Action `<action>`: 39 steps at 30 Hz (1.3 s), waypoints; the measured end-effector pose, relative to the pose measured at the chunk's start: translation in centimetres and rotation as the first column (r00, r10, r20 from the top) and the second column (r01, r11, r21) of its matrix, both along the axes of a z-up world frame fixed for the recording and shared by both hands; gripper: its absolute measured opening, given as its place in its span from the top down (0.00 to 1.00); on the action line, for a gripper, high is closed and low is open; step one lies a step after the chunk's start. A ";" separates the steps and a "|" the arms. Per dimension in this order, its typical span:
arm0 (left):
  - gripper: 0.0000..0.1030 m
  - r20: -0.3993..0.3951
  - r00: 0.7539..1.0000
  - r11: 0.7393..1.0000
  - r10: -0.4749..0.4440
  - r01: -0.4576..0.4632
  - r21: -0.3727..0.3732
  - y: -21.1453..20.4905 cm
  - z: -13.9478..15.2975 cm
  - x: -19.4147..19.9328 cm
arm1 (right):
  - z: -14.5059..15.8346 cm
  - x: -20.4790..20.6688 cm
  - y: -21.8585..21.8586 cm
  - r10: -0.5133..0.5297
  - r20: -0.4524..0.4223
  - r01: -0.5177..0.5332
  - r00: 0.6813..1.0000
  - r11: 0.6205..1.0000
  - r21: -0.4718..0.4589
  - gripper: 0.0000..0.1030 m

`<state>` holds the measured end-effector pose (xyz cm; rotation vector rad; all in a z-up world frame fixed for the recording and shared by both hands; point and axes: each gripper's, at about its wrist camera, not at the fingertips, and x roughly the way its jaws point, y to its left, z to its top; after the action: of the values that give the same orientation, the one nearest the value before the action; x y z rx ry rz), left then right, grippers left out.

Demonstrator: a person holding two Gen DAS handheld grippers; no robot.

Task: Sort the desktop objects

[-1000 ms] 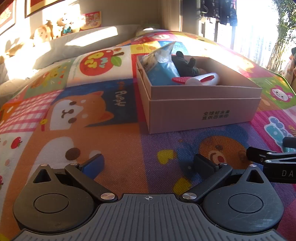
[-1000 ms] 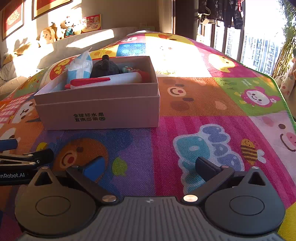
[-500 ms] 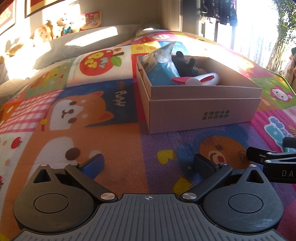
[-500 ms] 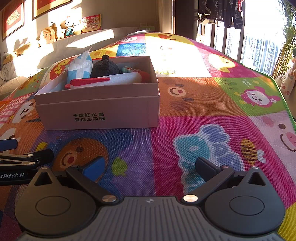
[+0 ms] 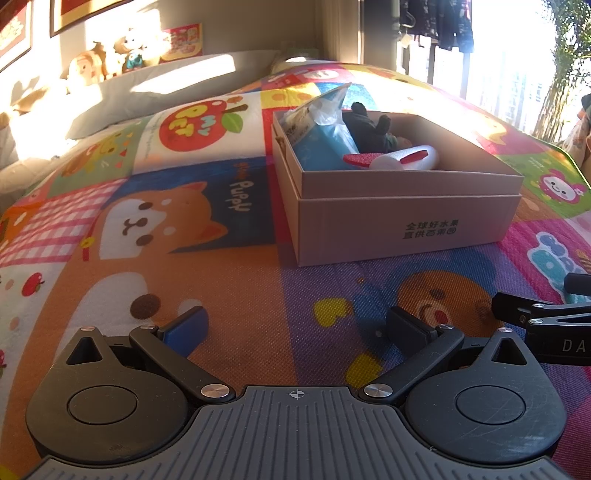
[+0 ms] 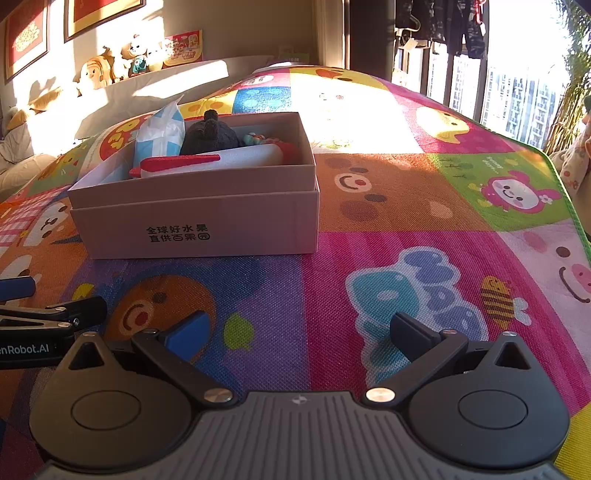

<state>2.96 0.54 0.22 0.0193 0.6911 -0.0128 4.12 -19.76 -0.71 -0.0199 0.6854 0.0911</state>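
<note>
The left gripper (image 5: pixel 295 326) is hovering low over the colourful play mat (image 5: pixel 229 295) with its jaws spread wide and nothing between them, and the right gripper (image 6: pixel 299 328) is sitting just beside it, likewise released and empty. Ahead of both, the cardboard box (image 6: pixel 207 221) is resting on the mat, slightly right of centre in the left wrist view and to the left in the right wrist view, well apart from either set of fingertips. Inside the box a blue tissue pack (image 5: pixel 325 144) is leaning against the left wall, a dark plush toy (image 6: pixel 210 136) is sitting behind it, and a white and red tube (image 6: pixel 221 160) is lying along the near wall; small coloured bits are showing at the far corner, too small to tell. The mat between the grippers and the box is lying bare, printed with a bear face (image 5: pixel 439 302). Beyond the box, stuffed toys (image 6: pixel 110 68) are lining a ledge by the wall, and clothes (image 6: pixel 443 26) are hanging at the sunlit window.
</note>
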 end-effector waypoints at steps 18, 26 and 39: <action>0.00 0.000 1.000 1.000 0.000 0.000 0.000 0.1 -0.1 -0.1 | 0.0 0.0 0.0 0.000 0.000 0.000 1.000 1.000 0.000 0.00; 0.00 0.000 1.000 1.000 0.000 0.000 0.000 0.1 -0.1 -0.2 | 0.0 0.0 0.0 0.000 0.000 0.000 1.000 1.000 0.000 0.00; 0.00 0.001 1.000 1.000 0.000 0.000 0.000 0.1 -0.1 -0.2 | 0.0 0.0 0.0 0.000 0.000 0.000 1.000 1.000 0.000 0.00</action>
<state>2.81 0.62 0.12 0.0194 0.6905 -0.0129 4.12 -19.79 -0.70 -0.0198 0.6853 0.0911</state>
